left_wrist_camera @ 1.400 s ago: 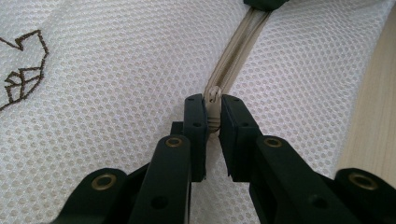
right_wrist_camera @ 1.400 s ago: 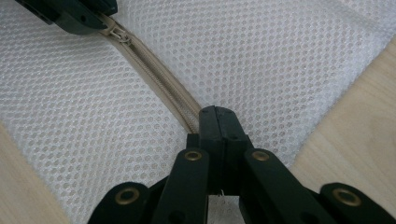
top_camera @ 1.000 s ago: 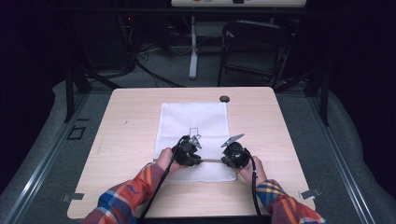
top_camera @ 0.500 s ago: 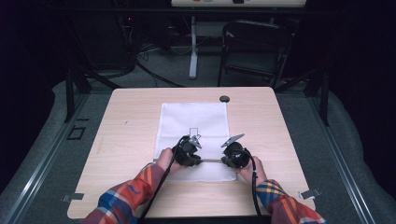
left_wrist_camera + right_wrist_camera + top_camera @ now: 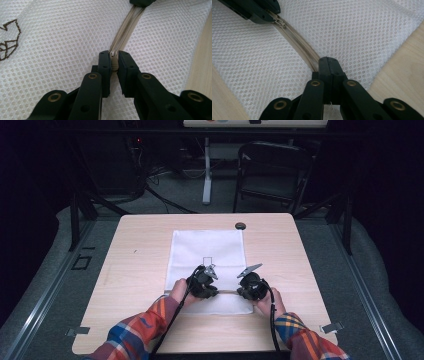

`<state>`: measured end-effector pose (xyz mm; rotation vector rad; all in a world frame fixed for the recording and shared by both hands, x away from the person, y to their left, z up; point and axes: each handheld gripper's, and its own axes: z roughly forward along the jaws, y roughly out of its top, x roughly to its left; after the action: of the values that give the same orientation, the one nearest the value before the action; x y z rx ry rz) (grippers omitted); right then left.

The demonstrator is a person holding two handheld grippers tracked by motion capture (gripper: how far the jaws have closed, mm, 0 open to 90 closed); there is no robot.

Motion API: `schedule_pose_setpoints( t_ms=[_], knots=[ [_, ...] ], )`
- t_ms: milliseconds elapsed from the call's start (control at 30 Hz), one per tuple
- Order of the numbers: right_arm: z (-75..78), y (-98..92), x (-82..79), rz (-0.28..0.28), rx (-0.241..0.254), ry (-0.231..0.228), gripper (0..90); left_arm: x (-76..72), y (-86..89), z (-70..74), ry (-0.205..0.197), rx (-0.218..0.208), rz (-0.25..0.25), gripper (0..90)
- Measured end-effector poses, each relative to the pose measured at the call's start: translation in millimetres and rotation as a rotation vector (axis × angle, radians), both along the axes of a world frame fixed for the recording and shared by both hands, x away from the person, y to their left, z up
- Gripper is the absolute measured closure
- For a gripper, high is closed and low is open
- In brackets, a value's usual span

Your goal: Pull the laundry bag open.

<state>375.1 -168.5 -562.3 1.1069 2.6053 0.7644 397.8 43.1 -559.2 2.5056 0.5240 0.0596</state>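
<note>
A white mesh bag point(image 5: 207, 250) lies flat on the wooden table point(image 5: 135, 270), with a beige zipper point(image 5: 227, 292) running along its near edge. My left gripper point(image 5: 215, 291) is shut on the zipper pull point(image 5: 114, 63), its jaws point(image 5: 114, 56) squeezed around it with a thin gap. A short way along the same zipper point(image 5: 297, 41), my right gripper point(image 5: 239, 293) is shut on the zipper tape, jaws point(image 5: 327, 62) fully together. In the right gripper view the left gripper point(image 5: 259, 10) holds the metal slider point(image 5: 279, 23) at the upper left.
A brown stitched logo point(image 5: 8, 37) marks the bag's middle. A small dark round object point(image 5: 240, 225) sits near the table's far edge. A dark chair point(image 5: 272, 170) and cables stand on the floor beyond the table. Bare wood point(image 5: 402, 60) borders the bag.
</note>
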Motion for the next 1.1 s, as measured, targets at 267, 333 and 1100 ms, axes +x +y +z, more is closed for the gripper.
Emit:
schedule_pose_setpoints(
  t_ms=[267, 333, 1100],
  knots=[
    [0.2, -0.4, 0.2, 0.003, -0.003, 0.001, 90.0, -3.3, -2.7, 1.9, -0.019, 0.034, 0.007, 81.6],
    [0.5, 1.2, -0.4, 0.006, -0.020, -0.008, 90.0, -3.0, -1.0, 2.9, -0.015, 0.047, 0.008, 81.7],
    [0.5, 1.5, -0.2, 0.015, -0.022, -0.010, 90.0, -3.5, 30.6, 3.9, 0.019, 0.060, 0.046, 81.5]
  ],
)
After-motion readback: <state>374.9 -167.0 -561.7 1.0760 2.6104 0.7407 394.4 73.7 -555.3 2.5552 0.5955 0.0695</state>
